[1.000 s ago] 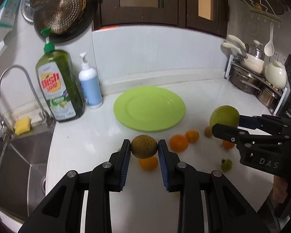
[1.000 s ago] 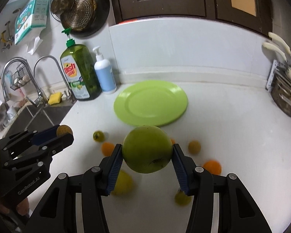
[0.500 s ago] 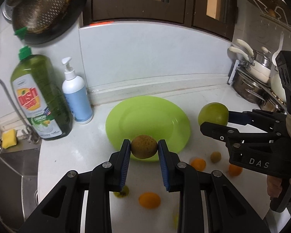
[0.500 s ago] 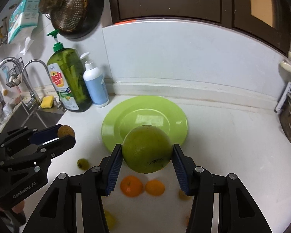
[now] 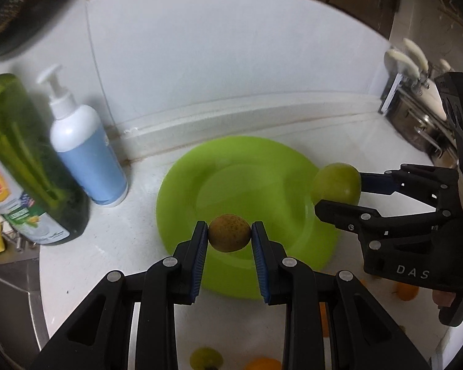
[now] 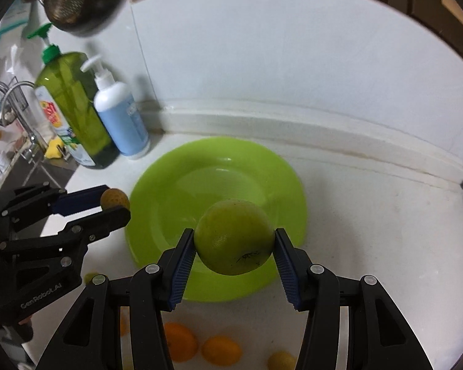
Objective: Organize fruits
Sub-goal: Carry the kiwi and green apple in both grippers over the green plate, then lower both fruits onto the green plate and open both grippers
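My left gripper (image 5: 230,236) clamps a small brown fruit (image 5: 229,232) and my right gripper (image 6: 234,248) a big green fruit (image 6: 234,241), both over the green plate's (image 6: 169,197) six o'clock edge. The plate is bare, and several oranges (image 6: 220,350) wait on the counter (image 6: 370,215) at six o'clock.

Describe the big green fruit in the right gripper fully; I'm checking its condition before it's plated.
The big green fruit is round, smooth, yellowish green, with a small dark scuff low on its front. It looks whole and firm. The right gripper pinches it at both sides between blue-padded fingers, holding it in the air over the near part of the lime-green plate. Nothing else touches it.
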`<control>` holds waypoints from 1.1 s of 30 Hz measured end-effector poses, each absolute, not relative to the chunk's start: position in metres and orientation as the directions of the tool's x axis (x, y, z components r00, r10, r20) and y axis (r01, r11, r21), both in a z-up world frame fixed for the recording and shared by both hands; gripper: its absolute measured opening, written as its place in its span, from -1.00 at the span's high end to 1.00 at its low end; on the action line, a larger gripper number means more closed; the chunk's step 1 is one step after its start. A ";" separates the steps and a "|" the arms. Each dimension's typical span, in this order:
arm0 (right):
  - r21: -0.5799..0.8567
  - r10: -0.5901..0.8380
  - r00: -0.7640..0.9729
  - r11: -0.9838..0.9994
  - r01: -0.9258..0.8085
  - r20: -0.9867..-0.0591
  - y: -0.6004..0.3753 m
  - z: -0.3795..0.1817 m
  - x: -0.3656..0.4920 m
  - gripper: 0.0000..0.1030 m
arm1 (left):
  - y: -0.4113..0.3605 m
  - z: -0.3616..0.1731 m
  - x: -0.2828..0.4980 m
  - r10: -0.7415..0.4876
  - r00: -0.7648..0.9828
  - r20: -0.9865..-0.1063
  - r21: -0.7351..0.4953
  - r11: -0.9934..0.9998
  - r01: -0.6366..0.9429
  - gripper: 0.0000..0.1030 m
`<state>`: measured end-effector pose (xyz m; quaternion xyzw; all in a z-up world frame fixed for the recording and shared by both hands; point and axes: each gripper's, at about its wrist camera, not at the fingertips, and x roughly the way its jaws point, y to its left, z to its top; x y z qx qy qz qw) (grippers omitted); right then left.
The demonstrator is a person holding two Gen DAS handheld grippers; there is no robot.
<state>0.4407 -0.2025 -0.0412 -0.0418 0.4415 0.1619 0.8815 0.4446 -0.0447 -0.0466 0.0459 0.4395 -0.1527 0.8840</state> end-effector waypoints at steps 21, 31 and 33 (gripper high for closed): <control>0.077 0.231 0.452 0.940 -0.333 -0.862 -0.198 -0.085 0.476 -0.01 | -0.052 -0.095 0.483 -0.204 0.450 -0.869 -0.042 0.938 0.344 0.43; 0.080 0.233 0.448 0.939 -0.334 -0.863 -0.197 -0.088 0.478 -0.01 | -0.051 -0.094 0.486 -0.218 0.450 -0.866 -0.061 0.940 0.336 0.23; 0.090 0.242 0.455 0.940 -0.331 -0.857 -0.198 -0.087 0.477 -0.01 | -0.049 -0.090 0.483 -0.218 0.460 -0.861 -0.063 0.942 0.328 0.15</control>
